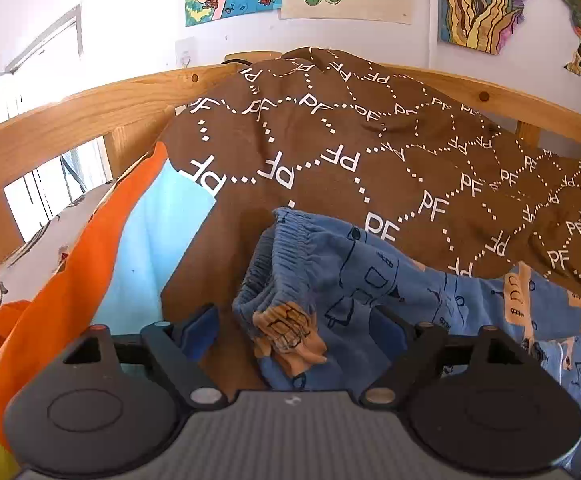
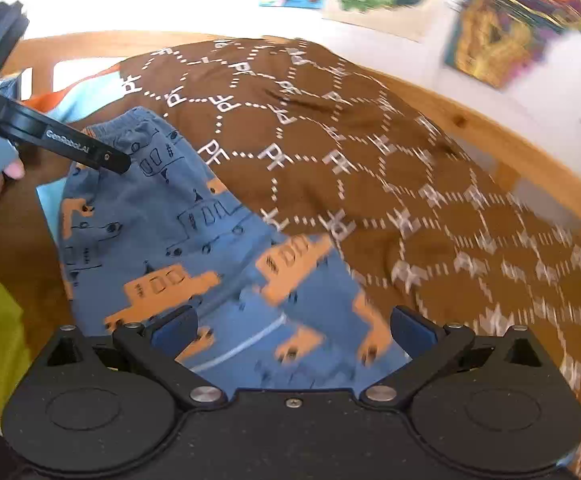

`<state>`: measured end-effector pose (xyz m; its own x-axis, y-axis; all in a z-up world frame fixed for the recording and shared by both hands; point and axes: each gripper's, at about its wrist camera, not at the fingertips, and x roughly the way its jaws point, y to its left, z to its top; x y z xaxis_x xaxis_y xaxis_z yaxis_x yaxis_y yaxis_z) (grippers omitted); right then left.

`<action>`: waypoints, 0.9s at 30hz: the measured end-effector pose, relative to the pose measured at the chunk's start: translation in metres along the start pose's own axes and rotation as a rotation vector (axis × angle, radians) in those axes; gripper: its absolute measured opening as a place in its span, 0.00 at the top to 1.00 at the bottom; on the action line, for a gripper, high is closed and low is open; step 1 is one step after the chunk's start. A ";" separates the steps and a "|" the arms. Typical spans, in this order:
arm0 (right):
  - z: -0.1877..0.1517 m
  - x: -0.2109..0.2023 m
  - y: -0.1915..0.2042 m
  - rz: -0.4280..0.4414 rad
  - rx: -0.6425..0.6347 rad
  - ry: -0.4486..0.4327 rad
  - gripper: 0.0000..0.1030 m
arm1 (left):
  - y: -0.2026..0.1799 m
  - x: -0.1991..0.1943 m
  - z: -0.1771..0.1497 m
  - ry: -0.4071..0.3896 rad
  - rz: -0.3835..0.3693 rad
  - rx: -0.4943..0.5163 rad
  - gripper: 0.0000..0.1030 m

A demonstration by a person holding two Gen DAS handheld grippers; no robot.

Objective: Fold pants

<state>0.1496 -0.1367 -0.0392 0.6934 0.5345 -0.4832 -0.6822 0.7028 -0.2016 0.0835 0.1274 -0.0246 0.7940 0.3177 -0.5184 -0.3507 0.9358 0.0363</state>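
**Bright daylight, one sharp view and one smeared**

My left camera gives a crisp picture. Strong daylight pours in from the window [image 1: 46, 184] behind the wooden bed rail [image 1: 90, 108], and the white wall [image 1: 130, 8] above that rail is washed out to near pure white. The brown blanket [image 1: 330, 152] below the rail shows soft shadows in its folds.

My right camera is blurred by motion. The posters [image 2: 510, 28] above the rail [image 2: 490, 136] are smeared, and the blanket's [image 2: 470, 240] white print streaks more the farther right of the rail's middle it lies. Both fisheye views bow the rail into an arc and go dark at the corners.
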 end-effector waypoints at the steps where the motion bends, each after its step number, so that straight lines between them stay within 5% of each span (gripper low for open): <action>1: -0.007 -0.006 0.002 -0.008 0.019 -0.007 0.01 | 0.000 0.000 0.000 0.001 0.002 0.007 0.14; 8: -0.029 -0.002 0.014 -0.036 0.007 -0.022 0.01 | 0.002 0.000 -0.003 -0.032 -0.003 -0.020 0.15; 18: -0.031 0.014 0.012 -0.011 0.079 -0.032 0.01 | 0.032 0.005 -0.005 -0.084 -0.046 -0.190 0.53; 27: -0.034 0.034 0.023 -0.025 0.047 0.014 0.01 | 0.006 0.004 0.002 -0.049 0.058 -0.112 0.79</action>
<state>0.1497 -0.1187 -0.0892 0.7063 0.5102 -0.4907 -0.6530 0.7373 -0.1733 0.0858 0.1341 -0.0247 0.7932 0.3799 -0.4759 -0.4473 0.8938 -0.0319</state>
